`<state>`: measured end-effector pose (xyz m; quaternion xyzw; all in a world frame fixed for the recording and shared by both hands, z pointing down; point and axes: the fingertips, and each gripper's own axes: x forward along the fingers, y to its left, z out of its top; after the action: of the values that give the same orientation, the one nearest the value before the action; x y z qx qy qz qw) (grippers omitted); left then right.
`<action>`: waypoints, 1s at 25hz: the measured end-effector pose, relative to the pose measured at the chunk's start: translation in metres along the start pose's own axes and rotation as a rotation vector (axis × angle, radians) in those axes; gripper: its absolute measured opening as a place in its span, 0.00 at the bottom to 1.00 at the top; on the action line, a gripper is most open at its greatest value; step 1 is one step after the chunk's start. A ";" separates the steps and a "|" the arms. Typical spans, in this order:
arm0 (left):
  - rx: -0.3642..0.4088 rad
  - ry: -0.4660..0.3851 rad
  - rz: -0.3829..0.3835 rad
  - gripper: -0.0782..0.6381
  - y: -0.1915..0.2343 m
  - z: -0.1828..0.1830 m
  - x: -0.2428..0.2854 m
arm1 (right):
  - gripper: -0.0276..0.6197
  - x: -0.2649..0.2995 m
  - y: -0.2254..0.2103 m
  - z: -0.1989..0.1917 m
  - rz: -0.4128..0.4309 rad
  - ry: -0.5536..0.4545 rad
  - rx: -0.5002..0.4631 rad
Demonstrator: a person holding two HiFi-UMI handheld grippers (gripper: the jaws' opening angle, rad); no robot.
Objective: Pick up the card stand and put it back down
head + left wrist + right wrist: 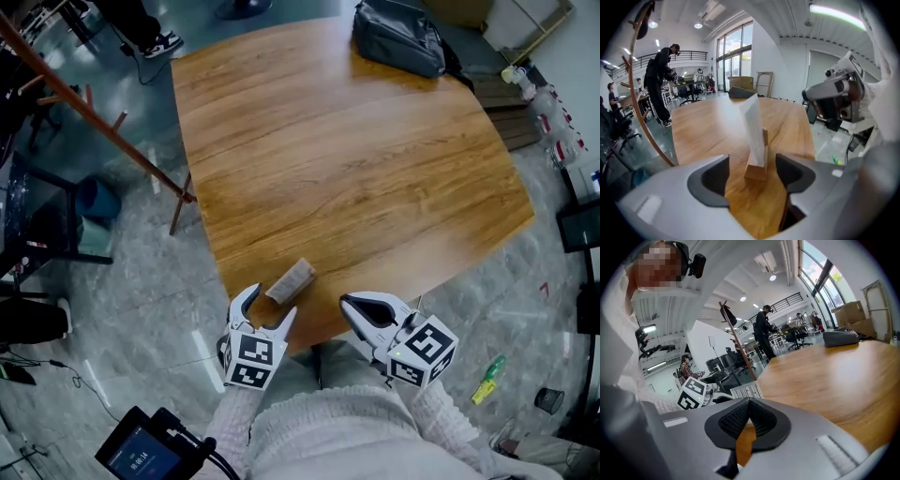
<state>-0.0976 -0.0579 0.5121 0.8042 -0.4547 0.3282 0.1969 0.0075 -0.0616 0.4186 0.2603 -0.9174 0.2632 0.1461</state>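
Observation:
The card stand (290, 280) is a small wooden block holding a white card. It rests on the wooden table (356, 159) near the front edge. In the left gripper view the block (756, 165) and its upright card (753, 123) stand between the two dark pads, with a gap on each side. My left gripper (270, 302) (752, 176) is open around it and does not touch it. My right gripper (347, 304) (749, 420) is shut with nothing in it, just right of the stand, over the table's edge. The card (746, 391) shows beyond its jaws.
A black bag (398, 36) lies at the table's far edge. A wooden coat rack (94, 117) leans at the left over the grey floor. A green object (488, 379) lies on the floor at the right. A person (660, 75) stands far off.

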 end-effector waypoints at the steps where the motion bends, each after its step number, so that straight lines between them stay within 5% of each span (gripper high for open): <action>1: -0.008 -0.018 0.015 0.53 0.004 0.006 -0.004 | 0.04 0.001 -0.001 0.006 0.006 -0.012 -0.019; 16: -0.046 -0.356 0.158 0.22 0.022 0.089 -0.093 | 0.04 0.021 0.054 0.057 0.112 -0.093 -0.184; 25: -0.054 -0.431 0.095 0.12 0.009 0.099 -0.103 | 0.04 0.025 0.061 0.062 0.078 -0.099 -0.237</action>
<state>-0.1092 -0.0619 0.3696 0.8280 -0.5321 0.1453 0.1010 -0.0551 -0.0620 0.3536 0.2177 -0.9576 0.1452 0.1201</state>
